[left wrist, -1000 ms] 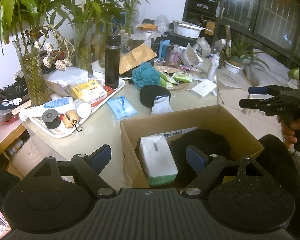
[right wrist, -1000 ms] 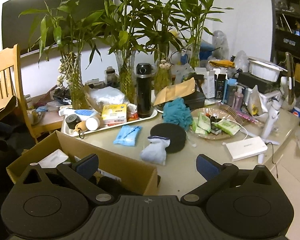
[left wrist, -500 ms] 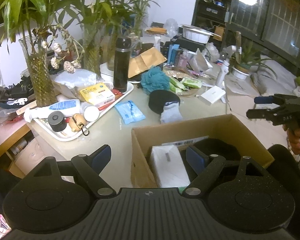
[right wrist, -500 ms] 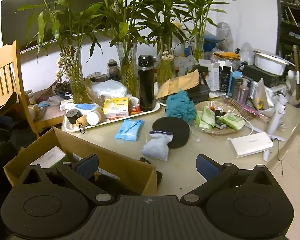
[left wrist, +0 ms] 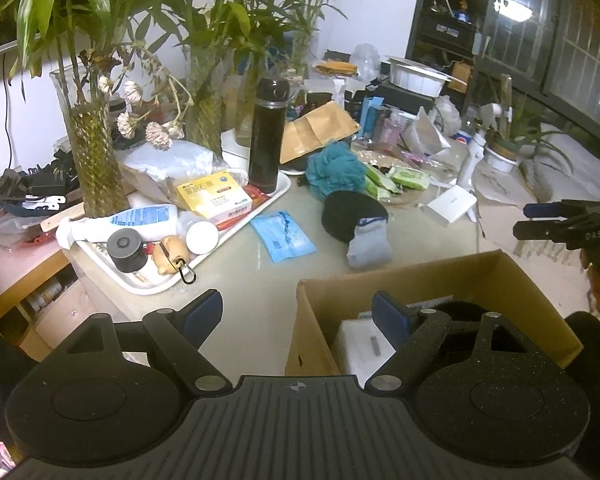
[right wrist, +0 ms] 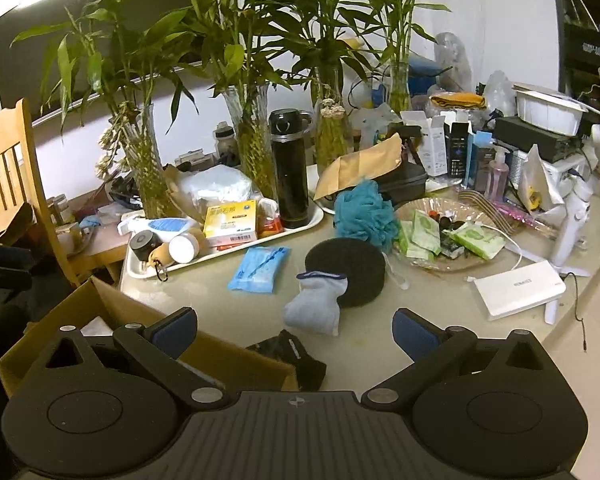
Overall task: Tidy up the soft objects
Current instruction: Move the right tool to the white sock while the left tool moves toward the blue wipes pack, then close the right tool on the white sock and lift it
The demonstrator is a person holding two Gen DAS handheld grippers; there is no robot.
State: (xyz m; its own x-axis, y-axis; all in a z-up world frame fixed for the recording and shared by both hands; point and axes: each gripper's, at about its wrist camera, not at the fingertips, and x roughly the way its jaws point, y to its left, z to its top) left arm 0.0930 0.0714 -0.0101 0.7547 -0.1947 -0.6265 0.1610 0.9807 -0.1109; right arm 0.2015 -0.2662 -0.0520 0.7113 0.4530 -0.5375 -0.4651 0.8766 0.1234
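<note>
Grey sock (right wrist: 314, 304) lies on the table just ahead of my right gripper (right wrist: 294, 330), overlapping the black sponge (right wrist: 346, 270), long axis pointing roughly away from me. Both grippers spread, empty; left gripper (left wrist: 298, 314) is over the box (left wrist: 428, 276), farther off, so right looks nearer.

Left hand-held gripper (left wrist: 298, 312) spread wide, cardboard box (left wrist: 432, 280), grey sock (left wrist: 369, 245) beside black sponge (left wrist: 350, 212)

Matt brown cardboard box (left wrist: 412, 284) at lower right, knitted grey cloth sock (right wrist: 314, 304) mid-frame, glossy plastic tissue pack (right wrist: 260, 269), smooth pale surface (left wrist: 256, 280).
</note>
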